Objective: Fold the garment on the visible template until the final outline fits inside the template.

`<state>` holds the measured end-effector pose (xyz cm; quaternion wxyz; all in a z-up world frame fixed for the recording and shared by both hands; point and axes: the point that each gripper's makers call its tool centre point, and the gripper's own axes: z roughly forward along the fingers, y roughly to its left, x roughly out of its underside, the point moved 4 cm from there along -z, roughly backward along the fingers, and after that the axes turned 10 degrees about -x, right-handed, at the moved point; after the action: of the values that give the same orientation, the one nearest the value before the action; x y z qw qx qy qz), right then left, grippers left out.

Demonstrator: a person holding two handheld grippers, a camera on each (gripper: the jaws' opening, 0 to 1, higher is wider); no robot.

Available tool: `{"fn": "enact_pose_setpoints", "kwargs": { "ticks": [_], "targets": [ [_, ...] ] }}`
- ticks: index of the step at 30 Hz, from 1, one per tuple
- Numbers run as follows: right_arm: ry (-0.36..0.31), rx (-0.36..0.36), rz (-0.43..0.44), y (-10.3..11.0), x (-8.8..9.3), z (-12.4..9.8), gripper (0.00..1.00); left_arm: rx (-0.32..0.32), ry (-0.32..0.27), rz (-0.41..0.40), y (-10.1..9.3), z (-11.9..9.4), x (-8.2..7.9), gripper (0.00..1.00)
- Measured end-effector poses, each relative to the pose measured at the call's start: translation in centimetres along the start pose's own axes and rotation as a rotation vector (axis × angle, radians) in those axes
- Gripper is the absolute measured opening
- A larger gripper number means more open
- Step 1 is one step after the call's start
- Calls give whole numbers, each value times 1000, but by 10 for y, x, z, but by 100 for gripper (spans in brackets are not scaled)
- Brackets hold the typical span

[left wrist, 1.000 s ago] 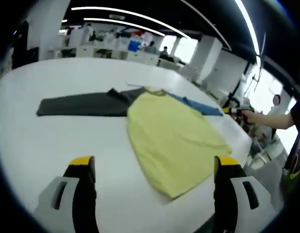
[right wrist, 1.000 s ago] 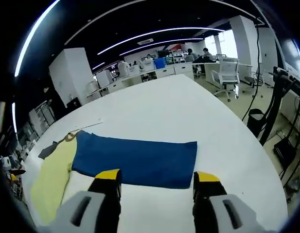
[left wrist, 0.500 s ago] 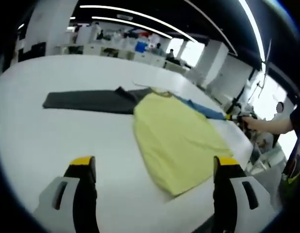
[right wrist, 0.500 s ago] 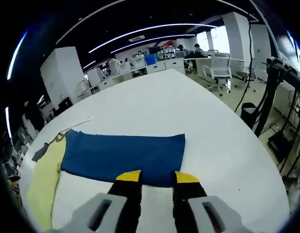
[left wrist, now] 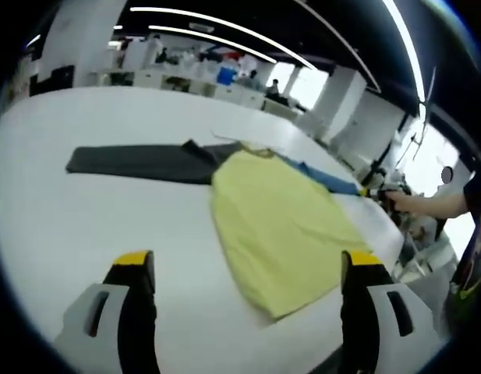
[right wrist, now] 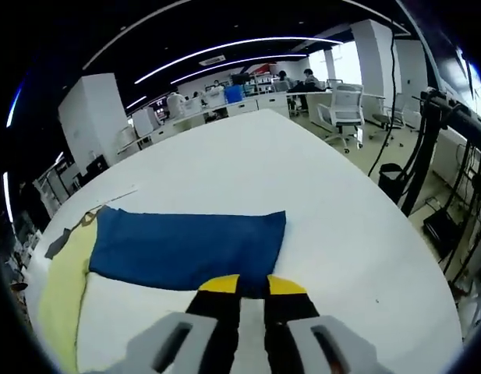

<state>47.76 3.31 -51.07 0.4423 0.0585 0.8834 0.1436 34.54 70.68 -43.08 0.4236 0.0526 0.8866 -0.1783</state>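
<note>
- While the long-sleeved garment with a pale yellow body (left wrist: 283, 226) lay flat on the broad white table (left wrist: 84, 226), its blue right sleeve (right wrist: 185, 249) stretched sideways and its dark grey left sleeve (left wrist: 139, 164) ran the opposite way.
- Right gripper (right wrist: 252, 284): jaws nearly together at the blue sleeve's near hem; whether cloth sat between them could not be told.
- Left gripper (left wrist: 244, 265): jaws spread wide, holding nothing, above bare table near the yellow hem.
- No template outline could be made out.
- Judgement: confirm a single-layer pinch, lift low, carry the sleeve across the body without dragging the torso.
</note>
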Motion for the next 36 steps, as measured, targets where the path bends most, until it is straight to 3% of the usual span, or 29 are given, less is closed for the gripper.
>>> {"fn": "enact_pose_setpoints", "kwargs": {
  "ticks": [10, 17, 26, 34, 36],
  "targets": [
    [-44, 6, -31, 0, -18, -13, 0, 6, -10, -13, 0, 1, 0, 95],
    [-52, -83, -97, 34, -39, -20, 0, 22, -26, -17, -1, 4, -4, 94],
    [-54, -216, -197, 97, -67, -14, 0, 50, -54, -29, -2, 4, -7, 93],
    [-51, -333, -271, 160, -81, -1, 0, 58, -73, -40, 2, -2, -4, 93],
    [-54, -353, -281, 200, -75, 0, 0, 57, -80, -45, 3, -4, -4, 93]
  ]
}}
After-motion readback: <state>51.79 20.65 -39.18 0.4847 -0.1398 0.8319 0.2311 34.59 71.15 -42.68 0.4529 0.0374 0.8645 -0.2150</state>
